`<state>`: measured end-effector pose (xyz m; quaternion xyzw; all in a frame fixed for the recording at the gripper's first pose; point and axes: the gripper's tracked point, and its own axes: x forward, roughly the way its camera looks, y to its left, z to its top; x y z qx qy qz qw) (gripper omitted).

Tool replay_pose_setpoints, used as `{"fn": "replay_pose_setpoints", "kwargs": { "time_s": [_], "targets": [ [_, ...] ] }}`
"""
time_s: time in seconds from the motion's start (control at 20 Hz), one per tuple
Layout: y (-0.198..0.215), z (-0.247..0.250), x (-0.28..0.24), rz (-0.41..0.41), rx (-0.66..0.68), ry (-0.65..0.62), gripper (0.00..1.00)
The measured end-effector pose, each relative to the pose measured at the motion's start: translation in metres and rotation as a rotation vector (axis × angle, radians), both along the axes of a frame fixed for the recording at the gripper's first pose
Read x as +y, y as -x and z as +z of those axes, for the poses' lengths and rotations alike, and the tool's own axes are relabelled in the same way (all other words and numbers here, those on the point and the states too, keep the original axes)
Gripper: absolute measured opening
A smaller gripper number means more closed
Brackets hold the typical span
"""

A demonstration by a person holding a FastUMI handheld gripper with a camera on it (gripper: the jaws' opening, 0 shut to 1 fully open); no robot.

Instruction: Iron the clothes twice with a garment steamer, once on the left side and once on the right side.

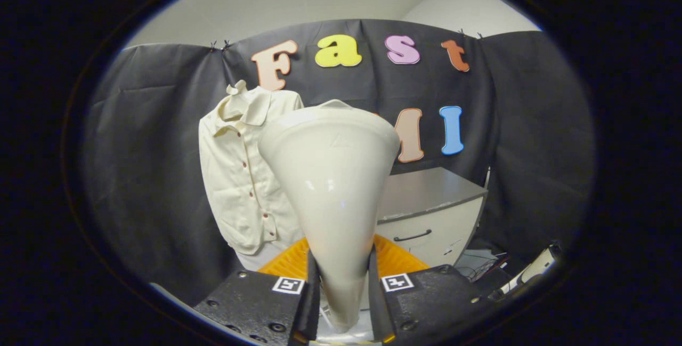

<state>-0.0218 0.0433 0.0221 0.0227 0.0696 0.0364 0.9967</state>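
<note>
Gripper [341, 295] clamped on the narrow handle end of the garment steamer head [330, 175]; both fingers [311, 292] press its sides, jaws narrow. Steamer head flares upward and away from the fingers, wide mouth pointing toward the far wall.

Cream button-front shirt [240, 175] hangs against the black cloth backdrop, beyond the fingers and left of the steamer head. Head overlaps the shirt's right edge in view; whether it touches the fabric cannot be told, though it looks to stand apart, nearer than the garment.

Grey drawer cabinet [431, 212] sits to the right, beyond the steamer. Orange ribbed surface [394, 258] shows just behind the fingers. Cables and a pale tool [533, 268] lie low at the near right.

Step in hand, as judged: steamer is grasped and raised, being brought to the shirt; no pass plainly under way.

Next move calls for: shift left and forward so the mouth meets the shirt's panel, then a straight stroke along one side of the button line, keeping the grip firm on the smooth tapered handle, which could slip.
</note>
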Motion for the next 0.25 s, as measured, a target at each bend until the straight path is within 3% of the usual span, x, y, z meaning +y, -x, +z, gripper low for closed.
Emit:
{"fn": "replay_pose_setpoints", "kwargs": {
  "time_s": [0.25],
  "targets": [
    [0.0086, -0.0043, 0.006, -0.021, 0.012, -0.004, 0.38]
  ]
}}
